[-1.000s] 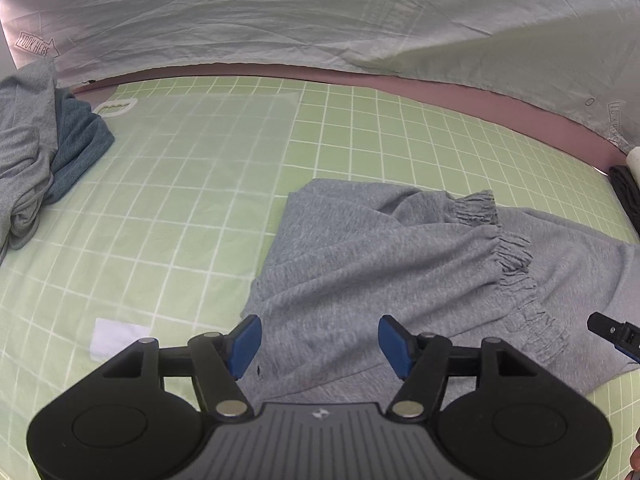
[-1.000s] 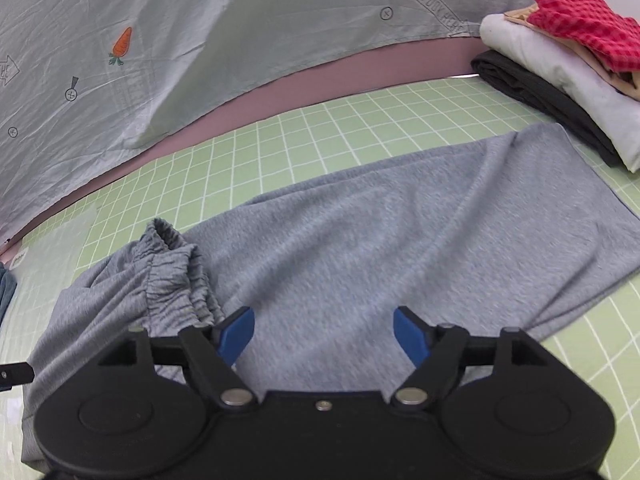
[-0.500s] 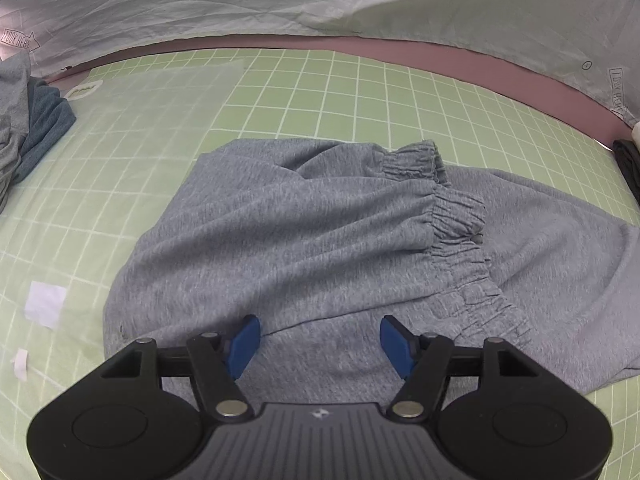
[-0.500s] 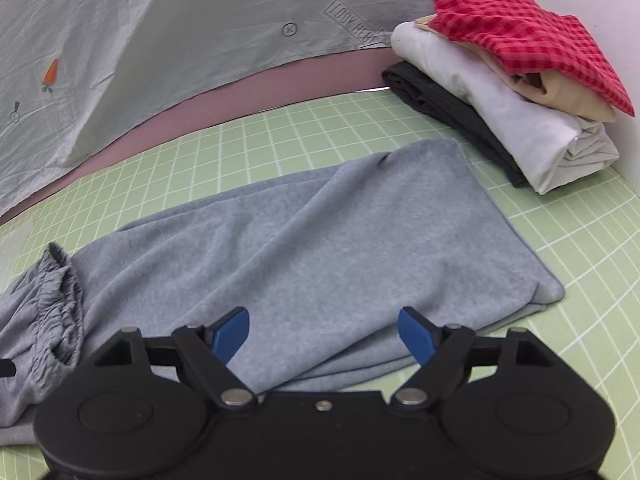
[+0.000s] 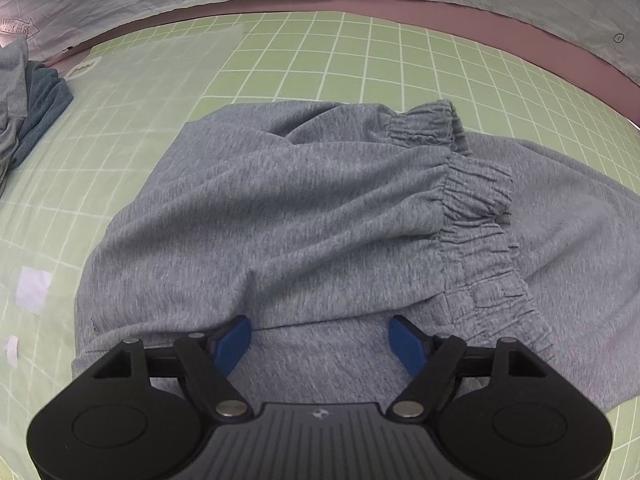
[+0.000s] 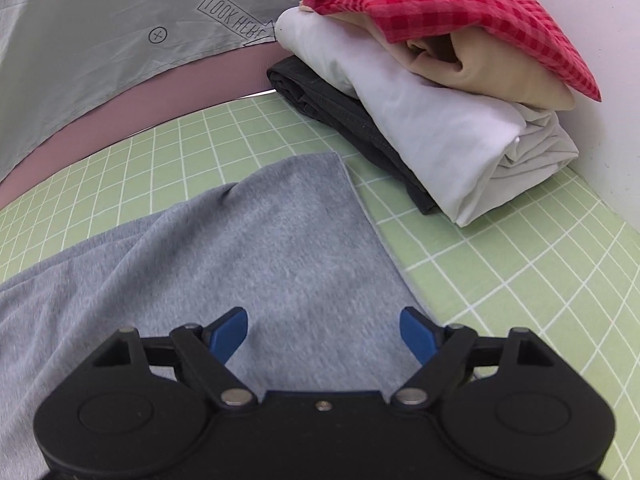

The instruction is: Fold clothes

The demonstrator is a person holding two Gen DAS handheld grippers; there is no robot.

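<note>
Grey sweatpants (image 5: 288,216) lie on the green gridded mat (image 5: 312,56). Their upper part is folded over, so the gathered elastic waistband (image 5: 476,208) rests across the middle of the fabric. My left gripper (image 5: 320,340) hovers open just above the near edge of that folded part, with nothing between its blue pads. In the right wrist view the leg end of the sweatpants (image 6: 280,240) lies flat, its hem running diagonally toward the right. My right gripper (image 6: 322,334) is open over the near part of this leg, close to the hem corner.
A stack of folded clothes (image 6: 440,92) sits at the right: black, white, beige and red checked (image 6: 440,4) on top. Crumpled grey and blue garments (image 5: 28,96) lie at the far left. A printed grey sheet (image 6: 120,28) hangs behind. White tape bits (image 5: 34,290) mark the mat.
Both grippers have moved apart along the sweatpants: the left view now centres on the folded waistband part, the right view has swung right to the leg hem and the stack. Both stayed open.
</note>
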